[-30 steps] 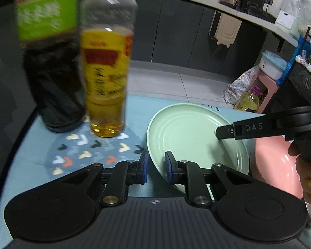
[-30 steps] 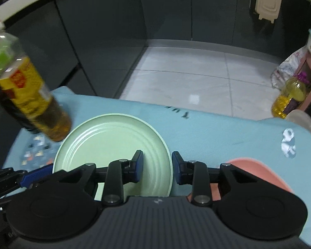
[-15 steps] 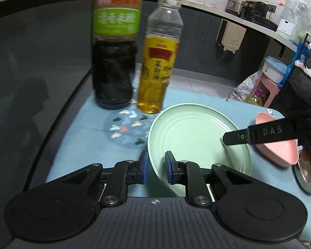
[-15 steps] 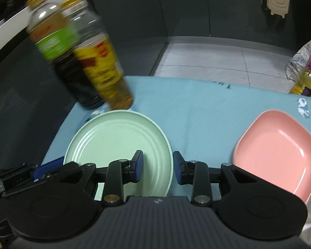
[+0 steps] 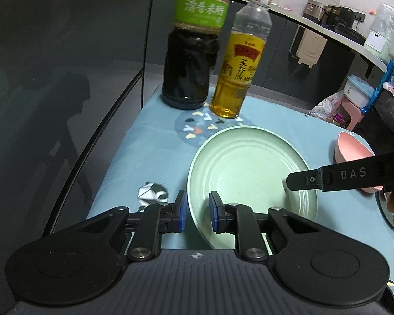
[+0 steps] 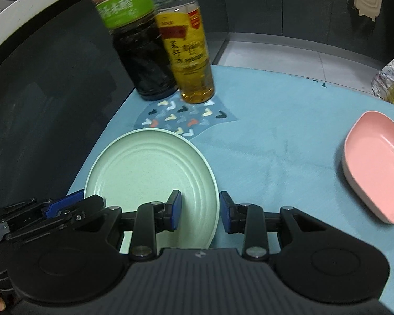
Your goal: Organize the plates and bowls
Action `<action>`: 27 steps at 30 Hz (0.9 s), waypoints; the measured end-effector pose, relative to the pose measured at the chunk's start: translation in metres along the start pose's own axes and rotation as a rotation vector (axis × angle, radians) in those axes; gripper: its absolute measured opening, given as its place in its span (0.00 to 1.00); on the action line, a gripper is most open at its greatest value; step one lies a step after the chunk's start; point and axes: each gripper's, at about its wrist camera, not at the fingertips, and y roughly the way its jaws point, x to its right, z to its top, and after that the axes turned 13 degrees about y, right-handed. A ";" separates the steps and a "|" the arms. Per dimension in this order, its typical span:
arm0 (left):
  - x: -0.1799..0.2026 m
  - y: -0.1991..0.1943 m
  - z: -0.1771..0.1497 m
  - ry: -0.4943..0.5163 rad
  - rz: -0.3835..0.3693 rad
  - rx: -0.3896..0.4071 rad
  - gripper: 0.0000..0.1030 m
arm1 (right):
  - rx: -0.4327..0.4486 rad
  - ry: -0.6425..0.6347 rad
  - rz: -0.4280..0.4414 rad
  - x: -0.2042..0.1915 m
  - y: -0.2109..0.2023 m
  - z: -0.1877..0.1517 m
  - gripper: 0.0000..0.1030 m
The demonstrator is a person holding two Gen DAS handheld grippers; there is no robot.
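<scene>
Both claws grip the round pale-green plate [image 6: 149, 173] over the blue-clothed worktop [image 6: 275, 141]: left claw [image 5: 197, 211] pinches its left rim, right claw [image 6: 199, 211] its right rim. A pink square bowl [image 6: 375, 162] sits well apart.

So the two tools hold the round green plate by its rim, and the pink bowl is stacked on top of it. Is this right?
Not quite. The left tool and right tool do straddle the green plate's rim, but the pink bowl is not stacked on it. The right wrist view shows it apart, off to the right on the blue cloth.
</scene>
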 end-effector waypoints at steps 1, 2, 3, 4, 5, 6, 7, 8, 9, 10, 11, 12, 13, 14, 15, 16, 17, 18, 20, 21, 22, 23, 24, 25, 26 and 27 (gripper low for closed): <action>-0.002 -0.001 -0.002 -0.003 0.000 -0.001 0.15 | -0.004 -0.002 -0.001 -0.002 0.001 -0.002 0.27; -0.003 -0.002 -0.003 -0.005 0.000 -0.001 0.15 | -0.006 -0.004 -0.002 -0.003 0.001 -0.003 0.27; -0.004 -0.003 -0.005 -0.005 0.000 0.000 0.15 | -0.009 -0.006 -0.004 -0.005 0.002 -0.004 0.27; -0.004 -0.004 -0.007 -0.005 0.001 -0.001 0.15 | -0.010 -0.009 -0.005 -0.006 0.003 -0.006 0.27; -0.005 -0.004 -0.008 -0.008 0.002 -0.002 0.15 | -0.011 -0.011 -0.005 -0.007 0.004 -0.007 0.27; -0.006 -0.005 -0.009 -0.010 0.002 -0.004 0.15 | -0.013 -0.011 -0.005 -0.008 0.005 -0.008 0.27; -0.006 -0.005 -0.010 -0.011 0.002 -0.007 0.15 | -0.014 -0.010 -0.007 -0.008 0.006 -0.008 0.27; -0.007 -0.004 -0.011 -0.011 0.002 -0.010 0.15 | -0.017 -0.009 -0.008 -0.008 0.006 -0.009 0.27; -0.007 -0.004 -0.012 -0.010 0.002 -0.013 0.15 | -0.020 -0.008 -0.011 -0.009 0.007 -0.010 0.27; -0.007 -0.003 -0.013 -0.009 0.002 -0.016 0.15 | -0.022 -0.007 -0.012 -0.009 0.008 -0.010 0.27; -0.007 -0.003 -0.013 -0.009 0.002 -0.019 0.15 | -0.024 -0.007 -0.014 -0.009 0.010 -0.010 0.27; -0.007 -0.002 -0.014 -0.008 0.003 -0.022 0.15 | -0.028 -0.006 -0.009 -0.009 0.010 -0.011 0.27; -0.007 -0.001 -0.015 -0.008 0.003 -0.024 0.15 | -0.030 -0.006 -0.012 -0.009 0.011 -0.011 0.27; -0.006 0.000 -0.016 -0.007 0.003 -0.028 0.15 | -0.031 -0.005 -0.013 -0.009 0.011 -0.011 0.27; -0.006 0.001 -0.016 -0.007 0.003 -0.031 0.15 | -0.031 -0.003 -0.013 -0.009 0.012 -0.011 0.27; -0.005 0.001 -0.017 -0.006 0.002 -0.034 0.15 | -0.031 -0.001 -0.015 -0.009 0.012 -0.011 0.27; -0.005 0.002 -0.017 -0.005 0.002 -0.037 0.15 | -0.031 0.002 -0.017 -0.008 0.013 -0.011 0.27; -0.005 0.003 -0.017 -0.003 0.001 -0.039 0.15 | -0.031 0.005 -0.018 -0.008 0.014 -0.011 0.27; -0.004 0.005 -0.018 -0.001 0.000 -0.042 0.15 | -0.031 0.010 -0.018 -0.006 0.015 -0.012 0.27; -0.004 0.006 -0.018 -0.001 0.000 -0.043 0.15 | -0.031 0.011 -0.017 -0.006 0.015 -0.012 0.27; -0.004 0.006 -0.018 -0.002 -0.001 -0.045 0.15 | -0.031 0.013 -0.017 -0.005 0.015 -0.012 0.27; -0.004 0.007 -0.019 -0.003 -0.001 -0.047 0.15 | -0.031 0.014 -0.015 -0.005 0.015 -0.013 0.27; -0.004 0.008 -0.019 -0.004 -0.003 -0.049 0.15 | -0.029 0.014 -0.013 -0.004 0.016 -0.013 0.27; -0.004 0.009 -0.018 -0.005 -0.007 -0.053 0.15 | -0.024 0.014 -0.014 -0.003 0.016 -0.013 0.27; -0.004 0.010 -0.018 -0.007 -0.010 -0.056 0.16 | -0.020 0.017 -0.014 -0.002 0.017 -0.013 0.27; -0.005 0.011 -0.019 -0.009 -0.010 -0.058 0.15 | -0.014 0.026 -0.015 0.000 0.017 -0.013 0.27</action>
